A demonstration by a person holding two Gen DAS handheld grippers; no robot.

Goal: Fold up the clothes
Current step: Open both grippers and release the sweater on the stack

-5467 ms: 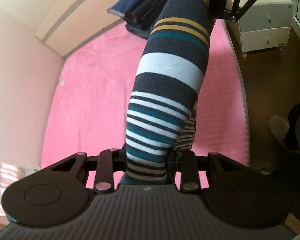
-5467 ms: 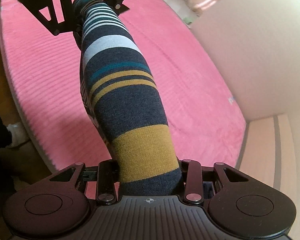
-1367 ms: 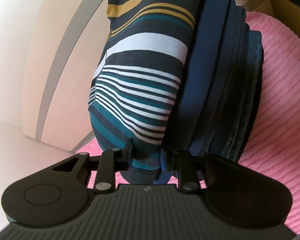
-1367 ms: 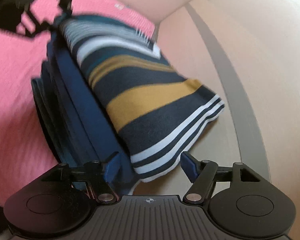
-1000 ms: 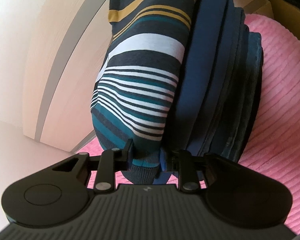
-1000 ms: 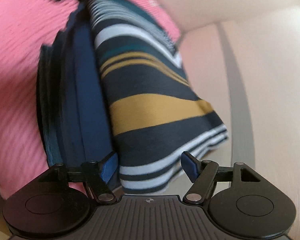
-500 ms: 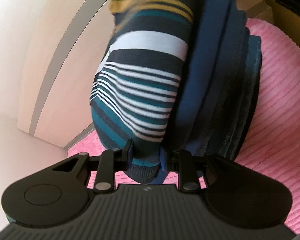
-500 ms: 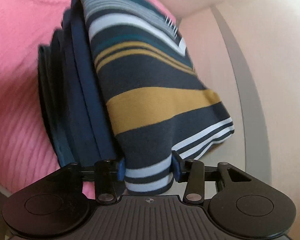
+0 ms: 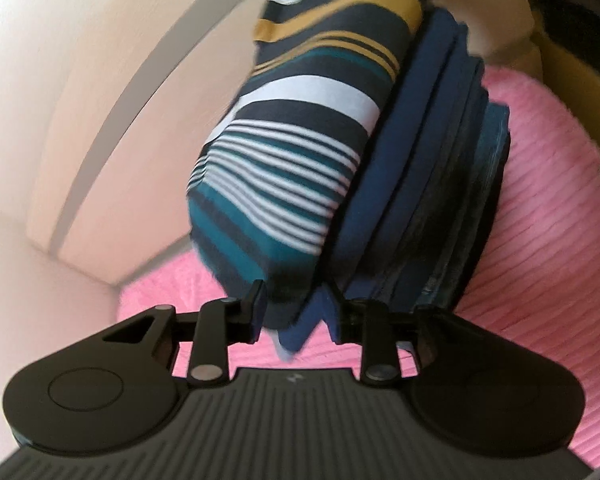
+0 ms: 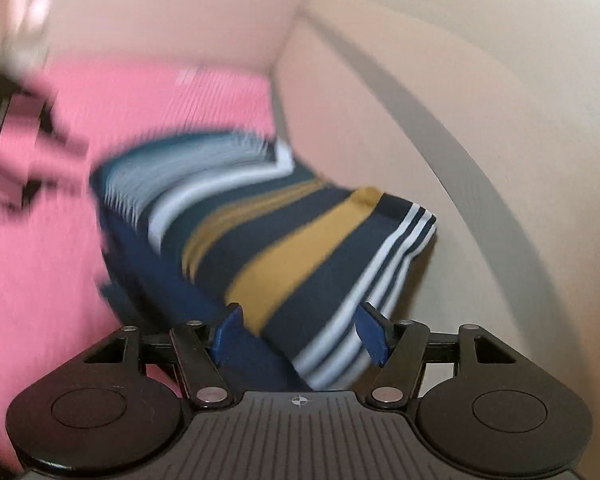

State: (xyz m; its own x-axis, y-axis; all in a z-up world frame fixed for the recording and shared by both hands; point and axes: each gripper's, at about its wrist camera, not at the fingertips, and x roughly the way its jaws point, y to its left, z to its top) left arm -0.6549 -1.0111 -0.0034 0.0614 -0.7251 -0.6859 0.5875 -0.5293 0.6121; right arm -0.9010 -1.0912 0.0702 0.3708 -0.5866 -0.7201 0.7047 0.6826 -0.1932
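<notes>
Half a second back my right fingers were pinched on the white-striped hem of the folded striped knit garment [image 10: 276, 232]; now my right gripper [image 10: 300, 334] has them spread and opening wider, blue pads standing clear on either side of that hem, nothing pressed between them. The view has also swung, so the garment now runs away from me at a slant instead of hanging upright. It lies on top of the stack of folded navy-blue clothes [image 9: 428, 184], which sits on the pink ribbed bed cover [image 9: 540, 240], close against the beige headboard with its grey curved band [image 10: 440, 152]. From my left side, my left gripper [image 9: 298, 314] is at the opposite, teal-and-white striped end. Its fingers are opening too, with the dark end of the striped garment and a corner of navy cloth between them; the left pad looks to be touching the fabric, the right pad stands just beside the navy corner, and motion blur keeps me from telling whether any pressure is left. In the right wrist view the left gripper is only a dark smear at the far left edge, above the pink cover. The mustard band of the garment faces up toward the headboard end.
</notes>
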